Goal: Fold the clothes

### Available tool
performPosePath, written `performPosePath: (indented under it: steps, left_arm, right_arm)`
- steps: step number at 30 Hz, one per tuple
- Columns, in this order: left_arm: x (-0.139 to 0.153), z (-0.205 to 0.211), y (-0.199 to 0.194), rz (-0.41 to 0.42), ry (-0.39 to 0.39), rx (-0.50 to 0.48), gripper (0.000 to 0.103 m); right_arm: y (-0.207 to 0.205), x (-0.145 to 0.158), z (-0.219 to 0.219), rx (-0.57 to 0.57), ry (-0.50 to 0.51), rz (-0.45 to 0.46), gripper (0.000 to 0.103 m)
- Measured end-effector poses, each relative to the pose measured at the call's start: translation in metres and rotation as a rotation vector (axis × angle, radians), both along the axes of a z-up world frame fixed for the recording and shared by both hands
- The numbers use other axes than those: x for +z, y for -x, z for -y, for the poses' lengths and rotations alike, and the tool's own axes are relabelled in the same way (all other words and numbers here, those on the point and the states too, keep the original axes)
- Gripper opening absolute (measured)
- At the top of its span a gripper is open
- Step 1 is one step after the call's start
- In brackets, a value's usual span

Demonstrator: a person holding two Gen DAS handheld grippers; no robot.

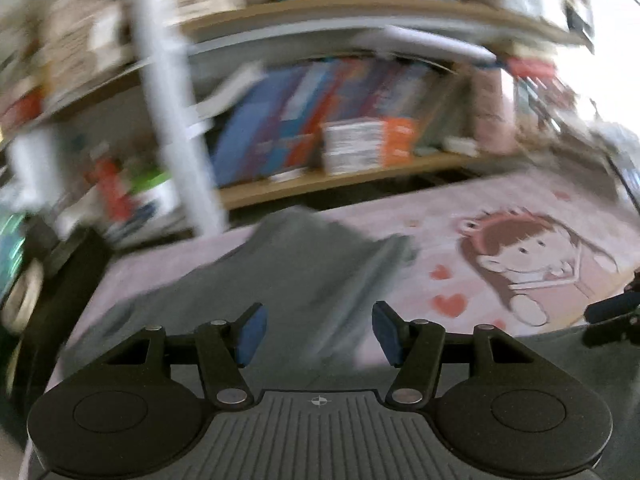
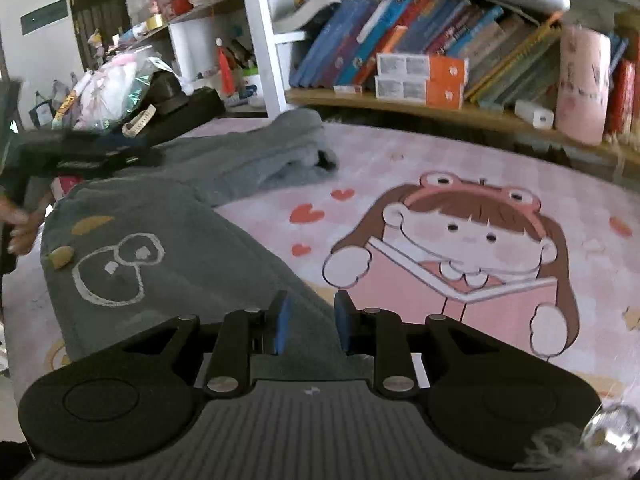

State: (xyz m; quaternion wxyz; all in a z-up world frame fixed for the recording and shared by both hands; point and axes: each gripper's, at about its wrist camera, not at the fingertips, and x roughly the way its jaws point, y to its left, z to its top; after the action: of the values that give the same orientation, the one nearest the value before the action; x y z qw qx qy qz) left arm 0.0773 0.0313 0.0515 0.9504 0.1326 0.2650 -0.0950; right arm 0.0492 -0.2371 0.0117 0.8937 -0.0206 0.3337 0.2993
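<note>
A grey sweatshirt [image 2: 192, 248] with a white cartoon outline on it lies on a pink mat [image 2: 420, 152]. One of its sleeves [image 2: 264, 152] is laid towards the back. My right gripper [image 2: 311, 322] hovers at the sweatshirt's right edge. Its blue pads stand a little apart, with fabric showing below the gap and neither pad pressing on it. In the blurred left wrist view, my left gripper [image 1: 318, 332] is open above the grey sweatshirt [image 1: 280, 280] with nothing between its pads. The right gripper [image 1: 612, 312] shows at that view's right edge. The left gripper [image 2: 80, 156] and a hand [image 2: 18, 228] appear at the far left.
The mat [image 1: 500, 204] carries a print of a cartoon girl with a book. A wooden shelf of books and boxes [image 2: 420, 76] runs close behind the mat. Bags and clutter [image 2: 120, 80] sit at the back left, beside a white post [image 2: 260, 32].
</note>
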Motion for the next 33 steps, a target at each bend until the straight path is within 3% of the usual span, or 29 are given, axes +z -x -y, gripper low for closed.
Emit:
performPosePath:
  steps: [6,9,12,15,16,17,19,21,24,26,29,33]
  left_arm:
    - [-0.017,0.088,-0.048,0.041,-0.288,-0.105,0.059]
    - [-0.029,0.108,-0.068,0.015,-0.347,-0.133,0.059]
    - [-0.041,0.118,-0.091,-0.024,-0.370,-0.101,0.057]
    - [-0.054,0.120,-0.114,-0.064,-0.392,-0.055,0.036]
    - [-0.056,0.119,-0.121,-0.085,-0.387,-0.043,0.022]
    - [-0.057,0.116,-0.128,-0.108,-0.371,-0.033,0.009]
    - [-0.051,0.105,-0.135,-0.114,-0.298,-0.011,0.007]
    - [-0.022,0.078,-0.128,-0.038,-0.120,0.057,0.006]
    - [0.031,0.010,-0.089,0.095,0.252,0.166,0.006]
    - [0.053,-0.035,-0.052,0.141,0.390,0.209,0.006]
    - [0.060,-0.086,0.001,0.149,0.382,0.325,0.006]
    - [0.027,-0.139,0.060,0.032,0.294,0.517,0.006]
  right_arm:
    - [-0.005,-0.013,0.011,-0.008,-0.039,-0.006,0.030]
    - [-0.005,-0.017,0.014,-0.013,-0.063,-0.001,0.038]
    - [-0.003,-0.017,0.015,-0.006,-0.071,0.006,0.039]
    - [-0.004,-0.017,0.017,-0.002,-0.088,0.001,0.040]
    - [-0.004,-0.017,0.018,-0.002,-0.096,-0.003,0.040]
    - [-0.004,-0.017,0.019,-0.002,-0.101,-0.005,0.040]
    - [-0.004,-0.017,0.019,-0.001,-0.105,-0.006,0.041]
    - [-0.004,-0.017,0.019,-0.001,-0.109,-0.007,0.041]
    - [-0.005,-0.018,0.021,-0.002,-0.124,-0.013,0.041]
    - [-0.005,-0.018,0.022,-0.002,-0.133,-0.016,0.041]
    - [-0.005,-0.018,0.022,0.001,-0.134,-0.016,0.043]
    - [-0.005,-0.019,0.021,0.005,-0.133,-0.013,0.044]
